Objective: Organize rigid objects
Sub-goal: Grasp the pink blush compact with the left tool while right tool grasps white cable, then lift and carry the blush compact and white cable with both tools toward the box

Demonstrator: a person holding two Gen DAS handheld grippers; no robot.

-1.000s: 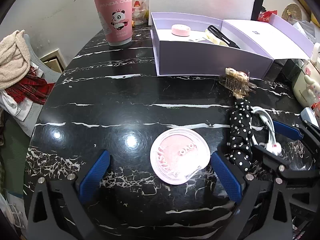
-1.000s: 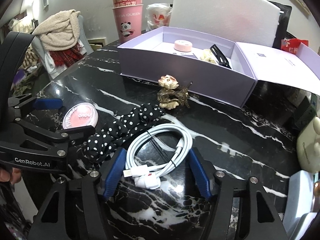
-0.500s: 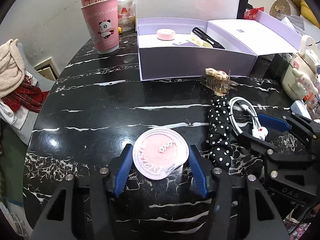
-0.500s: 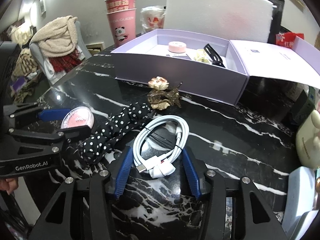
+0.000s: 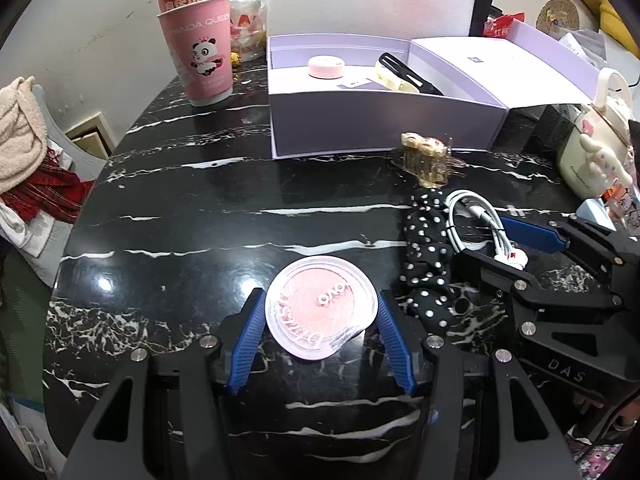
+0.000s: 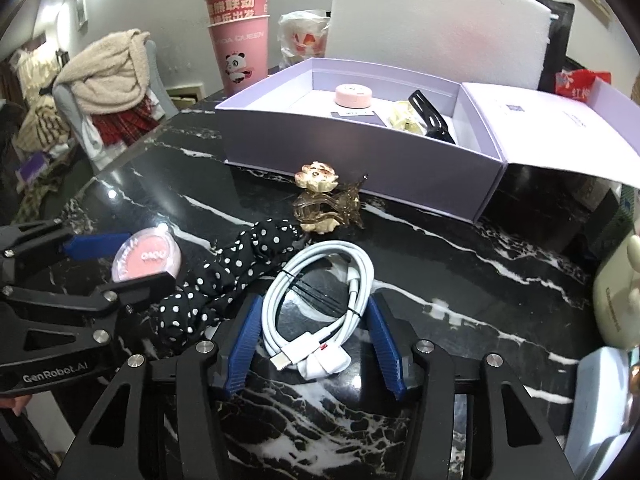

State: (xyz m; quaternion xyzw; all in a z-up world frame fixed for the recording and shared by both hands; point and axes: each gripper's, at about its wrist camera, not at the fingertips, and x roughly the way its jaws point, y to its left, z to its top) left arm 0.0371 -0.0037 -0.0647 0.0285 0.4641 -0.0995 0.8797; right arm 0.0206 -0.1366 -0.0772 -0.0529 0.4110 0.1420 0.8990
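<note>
A round pink compact [image 5: 322,312] lies on the black marble table [image 5: 200,216], and my left gripper [image 5: 320,300] is shut on it, blue pads against both sides. My right gripper [image 6: 316,312] holds a coiled white cable [image 6: 354,280], its pads pressing the coil's two sides. Between the two items lies a black polka-dot hair band [image 6: 224,272]. Beyond it an amber hair claw [image 6: 320,200] stands just in front of the open lilac box [image 6: 360,172]. Inside the box are a small pink round case [image 6: 354,96] and a black clip [image 6: 430,116].
The box lid [image 6: 560,120] folds out to the right. White foam board [image 6: 436,28] stands behind the box and stacked pink paper cups [image 5: 200,52] at the back left. A cream appliance [image 5: 592,152] sits at the right edge. A chair with clothes [image 6: 108,80] stands beside the table.
My left jaws came in from wide apart onto the pink compact. My right jaws narrowed onto the cable coil, squeezing it slimmer. Both items stay on the table.
</note>
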